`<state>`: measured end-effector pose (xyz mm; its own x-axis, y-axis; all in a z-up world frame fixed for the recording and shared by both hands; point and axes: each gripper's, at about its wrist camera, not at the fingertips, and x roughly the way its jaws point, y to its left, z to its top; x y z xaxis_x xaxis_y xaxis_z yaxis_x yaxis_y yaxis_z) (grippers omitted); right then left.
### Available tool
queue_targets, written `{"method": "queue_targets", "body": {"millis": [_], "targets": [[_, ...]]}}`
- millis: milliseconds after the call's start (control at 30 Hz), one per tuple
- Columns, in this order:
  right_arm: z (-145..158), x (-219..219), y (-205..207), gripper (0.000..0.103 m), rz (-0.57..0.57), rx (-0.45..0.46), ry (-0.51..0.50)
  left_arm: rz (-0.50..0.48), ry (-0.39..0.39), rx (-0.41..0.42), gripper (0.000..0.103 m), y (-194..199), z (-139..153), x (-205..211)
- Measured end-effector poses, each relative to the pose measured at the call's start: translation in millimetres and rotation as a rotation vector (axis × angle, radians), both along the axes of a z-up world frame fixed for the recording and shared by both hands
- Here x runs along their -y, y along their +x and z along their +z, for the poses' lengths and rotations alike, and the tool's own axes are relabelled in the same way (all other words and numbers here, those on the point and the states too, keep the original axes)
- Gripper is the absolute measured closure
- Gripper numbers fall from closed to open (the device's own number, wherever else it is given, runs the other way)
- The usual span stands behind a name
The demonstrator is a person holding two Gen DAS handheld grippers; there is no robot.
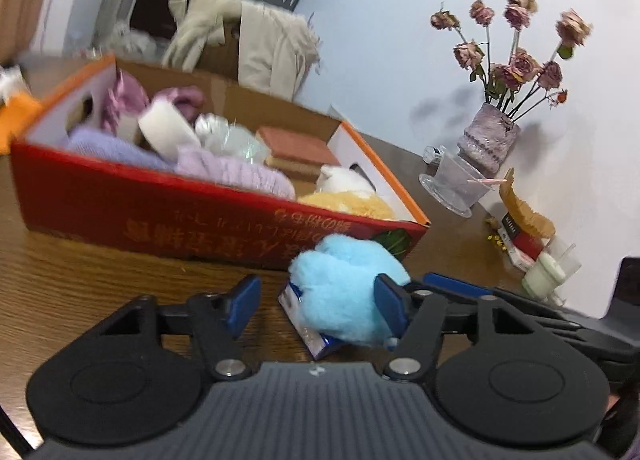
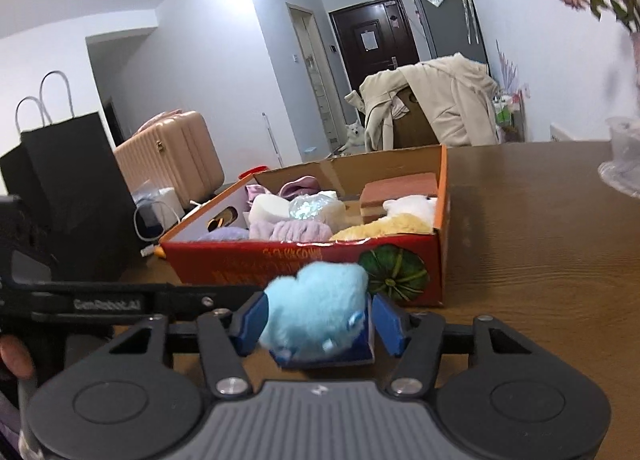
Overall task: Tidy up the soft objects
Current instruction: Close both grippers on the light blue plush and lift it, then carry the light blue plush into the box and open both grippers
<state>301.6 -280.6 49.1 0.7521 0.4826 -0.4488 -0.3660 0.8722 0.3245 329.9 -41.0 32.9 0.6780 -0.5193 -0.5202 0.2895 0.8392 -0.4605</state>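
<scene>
A fluffy light-blue plush toy (image 1: 340, 292) lies on a small blue-and-white packet (image 1: 304, 324) on the wooden table, just in front of a red cardboard box (image 1: 120, 195). The box holds lilac knits, a white foam roll, a sponge block and a white and a yellow plush. My left gripper (image 1: 317, 308) is open around the toy: its right pad touches the fluff, its left pad stands clear. In the right wrist view the plush toy (image 2: 316, 312) fills my right gripper (image 2: 320, 324), both pads against its sides. The box (image 2: 224, 264) is right behind it.
A vase of dried roses (image 1: 488, 139), a glass bowl (image 1: 456, 183), a candle glass (image 1: 548, 272) and small packets line the wall side of the table. A black paper bag (image 2: 68, 187) and a pink suitcase (image 2: 172, 155) stand beyond the table's far-left edge. Bare tabletop (image 2: 540, 260) lies right of the box.
</scene>
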Motion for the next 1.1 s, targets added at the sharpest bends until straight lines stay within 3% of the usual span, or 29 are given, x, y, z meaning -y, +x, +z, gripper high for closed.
{"method": "queue_targets", "body": {"millis": [33,100,200,300,533,833,1100], "targets": [[-2.5,0.4,5.4,0.054,0.001,-0.013,0.027,-0.012,-0.05,-0.028,0.047,5.7,-5.4,-3.2],[-8.2,3.4,14.5,0.059,0.0,-0.035,0.088,-0.034,-0.164,-0.082,0.062,14.7,-15.2,-11.4],[-15.7,7.4,22.3,0.067,-0.015,-0.05,0.117,-0.055,-0.239,-0.079,0.068,16.9,-19.6,-18.9],[-24.3,12.5,26.9,0.067,-0.013,-0.07,0.164,-0.059,-0.232,-0.069,0.069,17.0,-22.1,-18.2],[-25.0,7.9,25.6,0.065,-0.003,-0.06,0.142,-0.058,-0.244,-0.081,0.069,15.8,-24.7,-20.1],[-26.2,14.8,21.3,0.066,-0.009,-0.06,0.194,-0.063,-0.229,-0.039,0.069,2.6,-16.5,-16.1],[3.3,20.8,-37.0,0.066,-0.069,0.066,0.248,-0.105,-0.237,0.076,0.069,-39.7,21.5,-9.8]]}}
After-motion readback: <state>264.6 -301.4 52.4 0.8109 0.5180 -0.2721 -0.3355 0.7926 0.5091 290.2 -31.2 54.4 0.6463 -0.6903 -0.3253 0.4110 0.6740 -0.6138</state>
